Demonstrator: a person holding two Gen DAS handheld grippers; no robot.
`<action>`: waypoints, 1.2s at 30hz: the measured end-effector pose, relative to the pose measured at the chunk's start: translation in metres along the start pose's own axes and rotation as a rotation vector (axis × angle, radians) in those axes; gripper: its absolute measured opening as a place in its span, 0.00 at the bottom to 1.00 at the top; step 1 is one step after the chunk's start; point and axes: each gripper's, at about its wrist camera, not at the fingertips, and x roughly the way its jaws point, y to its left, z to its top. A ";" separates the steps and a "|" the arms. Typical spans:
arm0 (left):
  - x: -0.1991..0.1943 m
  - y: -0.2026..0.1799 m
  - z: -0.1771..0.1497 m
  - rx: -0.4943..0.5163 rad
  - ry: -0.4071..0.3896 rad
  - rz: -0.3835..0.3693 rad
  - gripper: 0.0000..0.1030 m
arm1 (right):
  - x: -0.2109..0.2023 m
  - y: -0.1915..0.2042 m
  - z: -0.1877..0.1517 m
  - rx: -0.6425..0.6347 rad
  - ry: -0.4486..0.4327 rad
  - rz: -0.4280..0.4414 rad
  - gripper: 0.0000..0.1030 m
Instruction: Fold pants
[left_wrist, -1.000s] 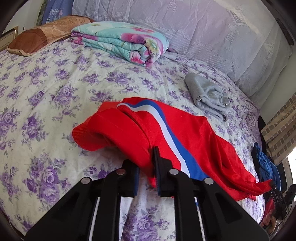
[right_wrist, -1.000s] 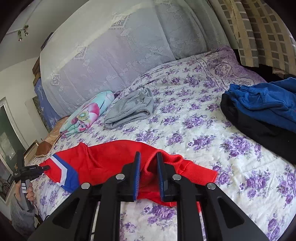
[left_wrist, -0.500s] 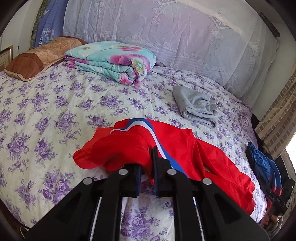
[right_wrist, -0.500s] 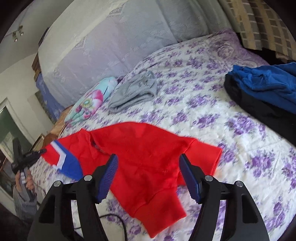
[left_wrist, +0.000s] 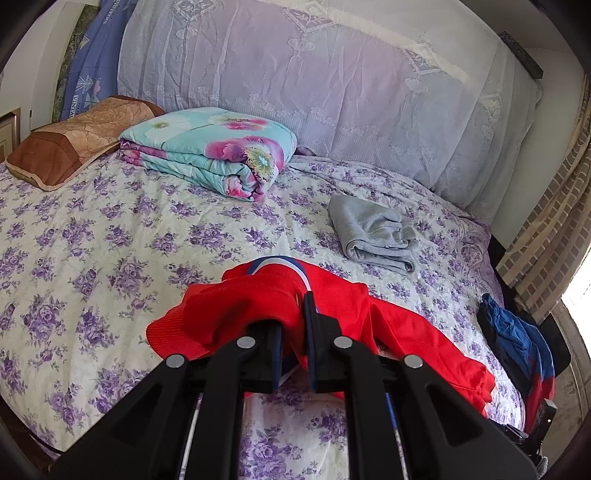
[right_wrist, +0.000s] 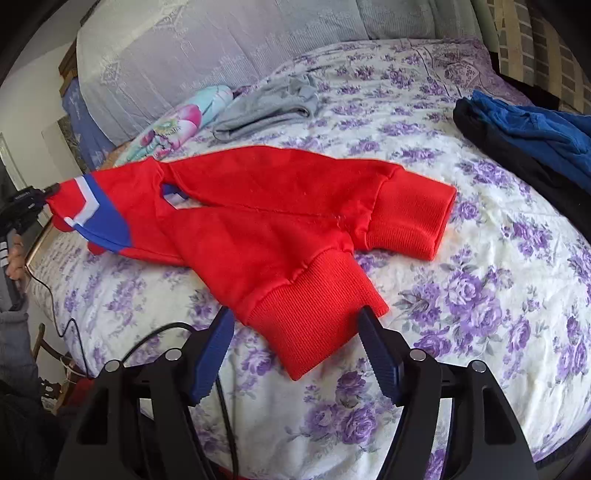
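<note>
The red pants (right_wrist: 280, 206) with a blue and white stripe lie across the flowered bed, both ribbed cuffs toward the right wrist camera. My right gripper (right_wrist: 295, 332) is open, its jaws on either side of the nearer cuff (right_wrist: 314, 321), not holding it. My left gripper (left_wrist: 293, 314) is shut on the pants (left_wrist: 258, 306) at the striped waist end and lifts that end off the bed. It also shows at the far left of the right wrist view, holding the waist (right_wrist: 85, 210).
A folded grey garment (left_wrist: 373, 232), a folded floral quilt (left_wrist: 214, 147) and a brown pillow (left_wrist: 70, 144) lie further up the bed. A blue and black clothes pile (right_wrist: 532, 136) sits at the bed's right edge. A black cable (right_wrist: 155, 332) hangs at the front edge.
My right gripper let go of the cuff, opened and drew back, and the legs now lie flat. My left gripper stayed shut on the waist and lifted it back.
</note>
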 end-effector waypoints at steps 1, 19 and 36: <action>-0.003 0.001 -0.001 -0.004 -0.003 0.001 0.09 | 0.006 0.000 -0.002 -0.018 0.006 -0.006 0.68; 0.088 -0.027 0.111 0.051 0.011 0.048 0.09 | 0.030 -0.059 0.169 0.127 -0.160 0.168 0.07; 0.180 0.002 0.107 0.061 0.144 0.182 0.71 | 0.080 -0.091 0.211 0.190 -0.134 0.011 0.60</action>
